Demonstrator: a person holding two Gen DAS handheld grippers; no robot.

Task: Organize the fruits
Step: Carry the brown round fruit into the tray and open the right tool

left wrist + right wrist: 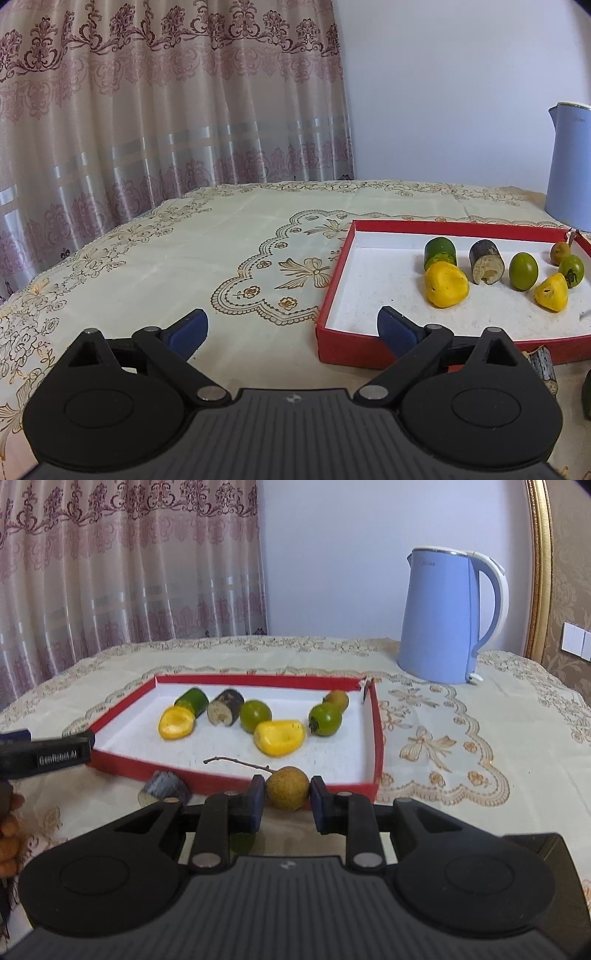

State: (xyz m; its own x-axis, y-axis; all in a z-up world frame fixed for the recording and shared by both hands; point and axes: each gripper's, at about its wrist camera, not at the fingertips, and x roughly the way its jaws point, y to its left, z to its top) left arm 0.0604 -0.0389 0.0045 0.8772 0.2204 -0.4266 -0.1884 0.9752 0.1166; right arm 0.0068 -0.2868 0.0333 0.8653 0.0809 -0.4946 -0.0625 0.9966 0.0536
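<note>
The right gripper is clamping a brownish stemmed fruit between its blue pads, just in front of the red tray's near wall. The left gripper, lettered "GenRobot.AI" on its side, is hanging wide open and empty beside the tray's near-left corner, where seven fruit pieces are lying inside.

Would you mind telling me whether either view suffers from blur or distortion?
Left wrist view: sharp; fisheye bows the red tray and tabletop edge. Right wrist view: slightly soft; the brown fruit in the right tool and its stem are blurred.
</note>
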